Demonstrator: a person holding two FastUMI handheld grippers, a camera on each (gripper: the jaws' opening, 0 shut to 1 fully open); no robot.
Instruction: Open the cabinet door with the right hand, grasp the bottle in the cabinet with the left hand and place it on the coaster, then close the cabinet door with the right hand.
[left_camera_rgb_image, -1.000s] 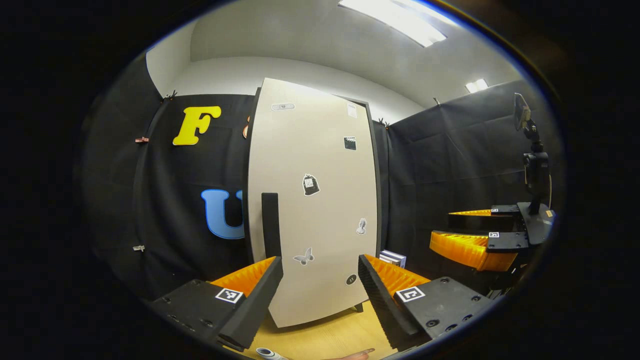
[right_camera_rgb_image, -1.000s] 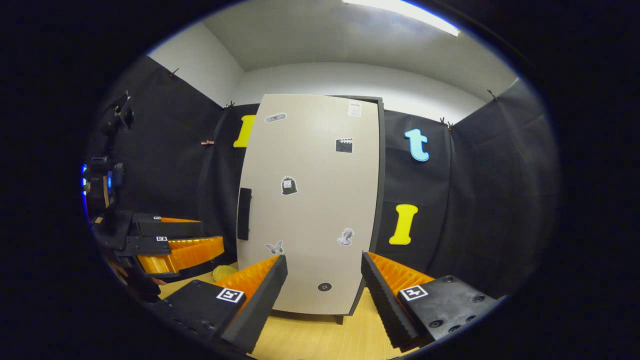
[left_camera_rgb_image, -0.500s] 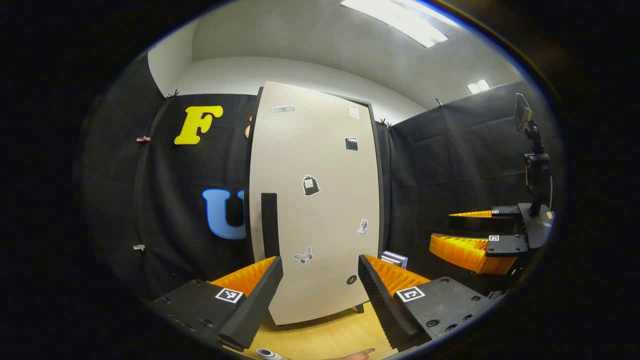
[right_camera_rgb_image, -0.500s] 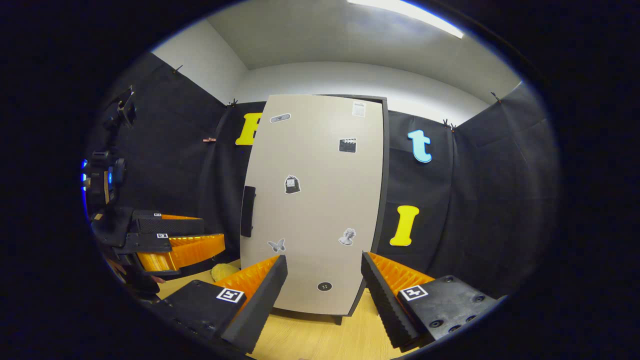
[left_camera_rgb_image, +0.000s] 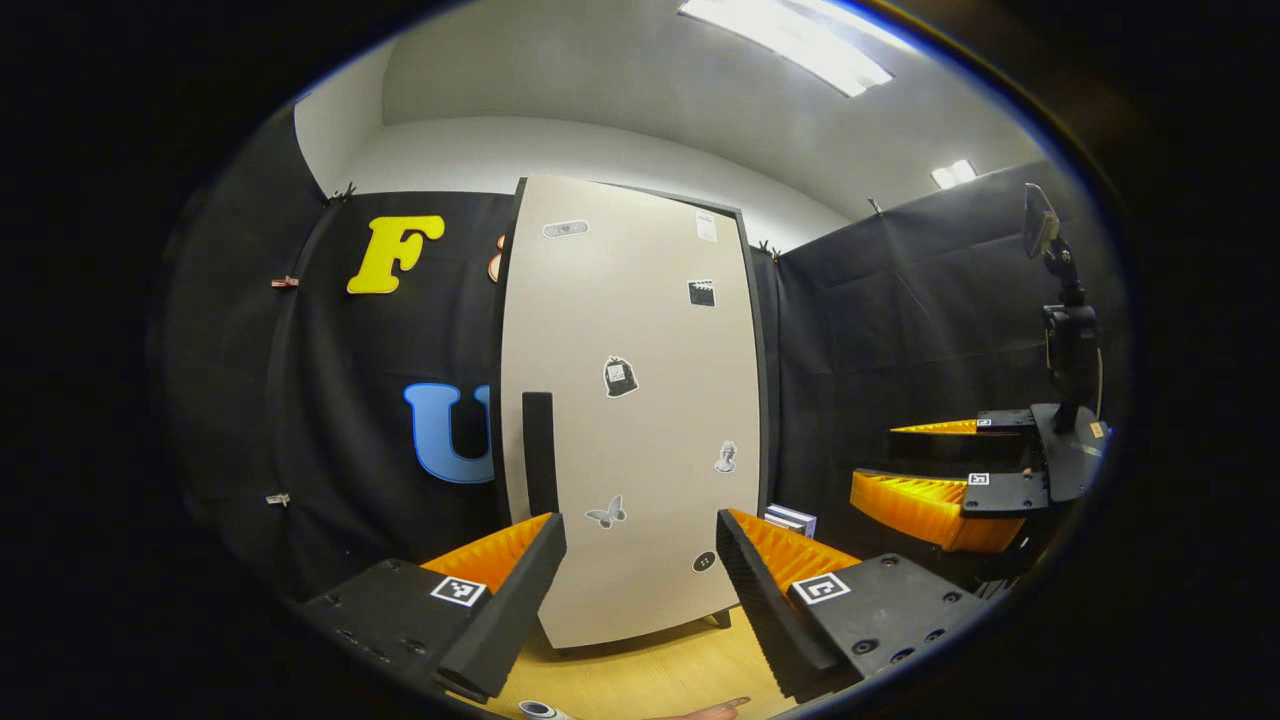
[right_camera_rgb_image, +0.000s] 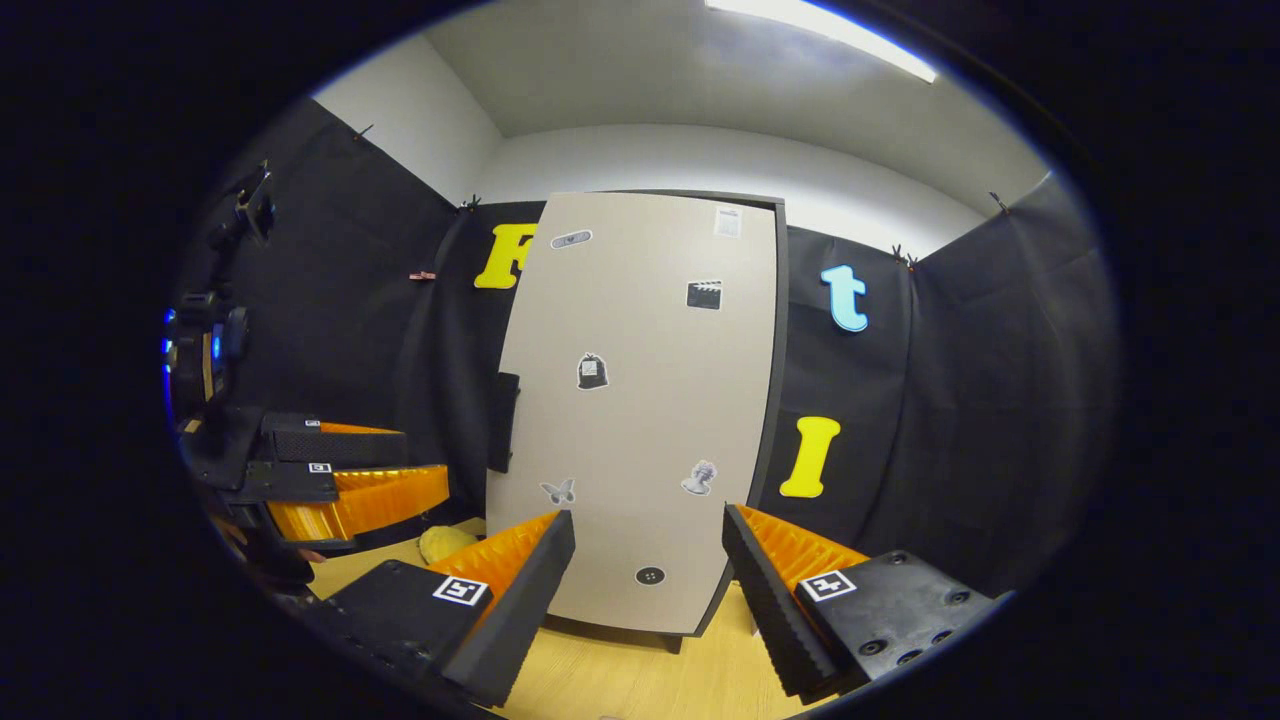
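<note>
Left gripper view: the left gripper hangs in front of the cabinet door, jaws spread wide with nothing between them, aimed roughly at the lower door, which fits a hand standing by near where the bottle should be reached. The door sits flush in its dark frame, so the bottle, if inside, is hidden and I cannot tell where it is. The door's dark vertical handle is on its left edge. This view also catches the right gripper off to the side, jaws apart and empty, a stack of small boxes beside the cabinet foot, and a small white round thing at the bottom edge of the wooden table, too cropped to call a coaster or a bottle. Right gripper view: its own fingers gape empty, well short of the door, squared up to it but off to the side of the handle. Here the left gripper shows, plus a yellowish lump on the table behind it. A shut door fits both before opening and after closing; the coaster's state would decide and is not visible.
</note>
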